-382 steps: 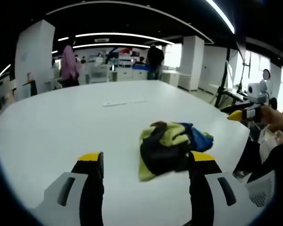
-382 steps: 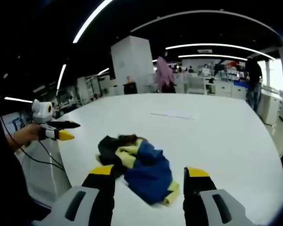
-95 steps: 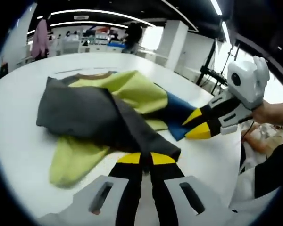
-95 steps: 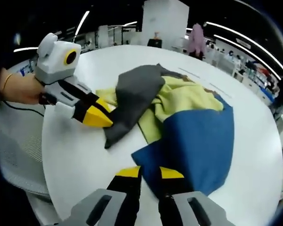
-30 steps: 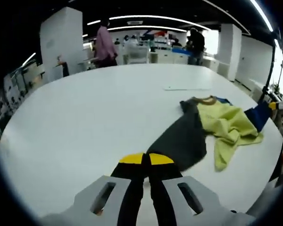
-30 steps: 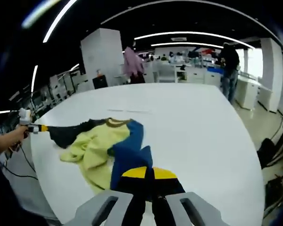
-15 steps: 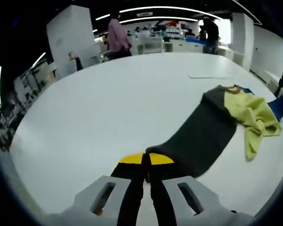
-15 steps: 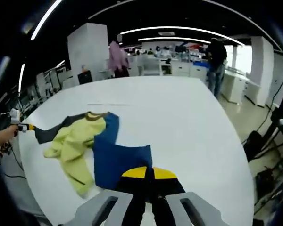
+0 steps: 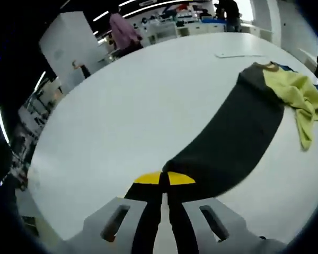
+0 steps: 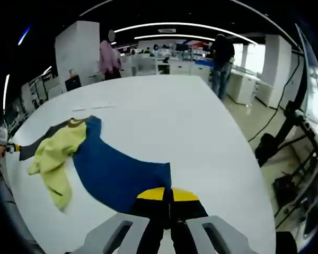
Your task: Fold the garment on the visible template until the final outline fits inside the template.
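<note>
Garment [image 10: 116,174], no legible writing, between both tongs [image 9: 164,179] [image 10: 167,194]

So the right gripper [image 10: 166,197] has its yellow-tipped jaws pinched together on the near edge of the garment's blue sleeve [image 10: 114,172], right at the bottom of the view. From there the blue cloth runs away and off to the left across the white table [image 10: 185,127], up to a brownish collar [image 10: 76,121]. Left of the blue, the yellow-green body [image 10: 53,153] lies bunched up, and past that a dark grey sleeve [image 10: 40,144] stretches toward the far left edge, where the left gripper [image 10: 10,147] has its tip at the cloth. Way beyond the table, two people stand among desks.
</note>
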Action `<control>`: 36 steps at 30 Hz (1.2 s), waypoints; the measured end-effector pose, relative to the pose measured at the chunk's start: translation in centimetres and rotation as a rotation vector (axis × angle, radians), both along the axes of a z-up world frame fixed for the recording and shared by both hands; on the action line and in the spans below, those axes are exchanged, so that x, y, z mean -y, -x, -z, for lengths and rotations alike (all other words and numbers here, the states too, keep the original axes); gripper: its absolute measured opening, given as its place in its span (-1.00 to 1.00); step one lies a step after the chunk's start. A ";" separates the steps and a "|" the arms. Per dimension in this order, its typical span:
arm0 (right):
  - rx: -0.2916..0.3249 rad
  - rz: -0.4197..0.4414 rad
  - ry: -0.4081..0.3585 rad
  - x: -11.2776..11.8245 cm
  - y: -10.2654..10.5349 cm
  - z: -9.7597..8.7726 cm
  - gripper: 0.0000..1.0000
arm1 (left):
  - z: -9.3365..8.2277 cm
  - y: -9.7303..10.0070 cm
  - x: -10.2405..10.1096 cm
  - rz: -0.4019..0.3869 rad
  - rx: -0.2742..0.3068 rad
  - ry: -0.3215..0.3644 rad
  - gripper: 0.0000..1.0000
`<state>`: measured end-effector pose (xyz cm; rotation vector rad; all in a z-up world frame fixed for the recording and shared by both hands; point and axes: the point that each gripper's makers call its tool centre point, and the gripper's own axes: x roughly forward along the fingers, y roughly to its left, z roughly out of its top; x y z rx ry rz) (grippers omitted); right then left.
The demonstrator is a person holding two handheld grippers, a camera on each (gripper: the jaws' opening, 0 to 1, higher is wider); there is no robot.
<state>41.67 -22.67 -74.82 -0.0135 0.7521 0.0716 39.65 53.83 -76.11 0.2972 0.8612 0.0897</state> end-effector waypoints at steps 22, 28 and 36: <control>-0.043 0.124 0.005 4.6 0.2 1.8 -1.00 | -0.2 -0.5 -3.0 -0.015 -0.018 -0.079 -1.00; -0.056 0.116 -0.008 4.4 0.3 1.9 -1.00 | -0.3 -0.3 -2.4 0.008 -0.025 -0.093 -1.00; -0.049 0.104 -0.002 3.4 0.5 0.8 -0.59 | -1.2 -0.3 -0.3 0.062 0.038 -0.009 -0.72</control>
